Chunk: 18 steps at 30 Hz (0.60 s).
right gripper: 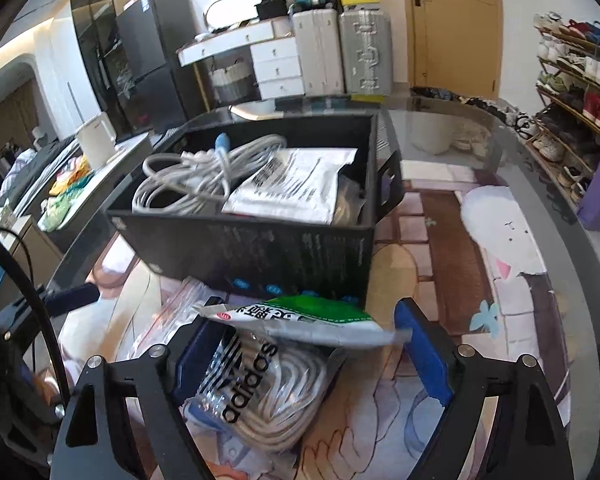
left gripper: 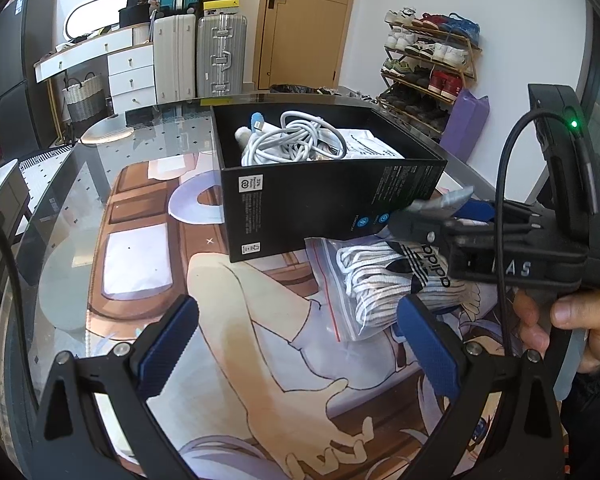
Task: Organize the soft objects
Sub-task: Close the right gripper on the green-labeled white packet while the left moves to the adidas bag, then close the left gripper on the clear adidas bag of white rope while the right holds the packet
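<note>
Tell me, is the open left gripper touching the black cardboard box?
Apart. The left wrist view shows the left gripper open, with printed mat visible between its fingertips and the black cardboard box.

Box (left gripper: pixel 328 204): on the counter (left gripper: pixel 100 152), atop the printed mat (left gripper: pixel 236 320), toward the far side.
Inside box: coiled cable (left gripper: pixel 296 140) to the left, paper packet (right gripper: pixel 296 184) to the right.
Zip bag of socks (left gripper: pixel 384 284): on the mat, just before the box's near wall.
Foil packet (right gripper: pixel 312 320): above the zip bag, between the right claw (right gripper: pixel 312 354) fingers.
Left claw (left gripper: pixel 296 348): left of the zip bag, over the mat.
Behind counter: suitcases (left gripper: pixel 200 60), door (left gripper: pixel 304 20); shoe rack (left gripper: pixel 428 64) at right.
</note>
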Motion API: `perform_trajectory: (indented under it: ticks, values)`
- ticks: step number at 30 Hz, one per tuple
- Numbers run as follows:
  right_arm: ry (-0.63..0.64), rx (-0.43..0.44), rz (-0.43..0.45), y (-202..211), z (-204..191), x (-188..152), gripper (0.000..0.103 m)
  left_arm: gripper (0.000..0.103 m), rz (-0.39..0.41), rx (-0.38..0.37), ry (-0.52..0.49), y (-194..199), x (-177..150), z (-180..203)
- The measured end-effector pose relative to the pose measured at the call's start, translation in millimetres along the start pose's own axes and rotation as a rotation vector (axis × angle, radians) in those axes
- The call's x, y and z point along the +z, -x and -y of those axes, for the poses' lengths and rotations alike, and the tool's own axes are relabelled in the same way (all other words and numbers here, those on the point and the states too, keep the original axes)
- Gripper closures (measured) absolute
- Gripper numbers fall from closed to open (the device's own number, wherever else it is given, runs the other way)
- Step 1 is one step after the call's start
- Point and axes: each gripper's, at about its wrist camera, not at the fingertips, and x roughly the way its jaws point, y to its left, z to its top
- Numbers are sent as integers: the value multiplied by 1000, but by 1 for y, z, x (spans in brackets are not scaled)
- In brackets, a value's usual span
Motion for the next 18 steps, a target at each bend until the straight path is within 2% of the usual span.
perform_trajectory:
  ticks: [3, 6, 11, 18]
  values:
    - [-16, 2, 16, 3, 5, 2, 32, 3, 0, 1, 0, 0, 0, 0]
    - [-23, 5, 27, 7, 9, 4, 38, 3, 0, 1, -1, 0, 0, 0]
    - [-38, 10, 44, 13, 17, 4, 43, 3, 0, 0, -1, 0, 0, 0]
    - [-40, 24, 86, 29, 26, 2, 44, 3, -1, 0, 0, 0, 0, 1]
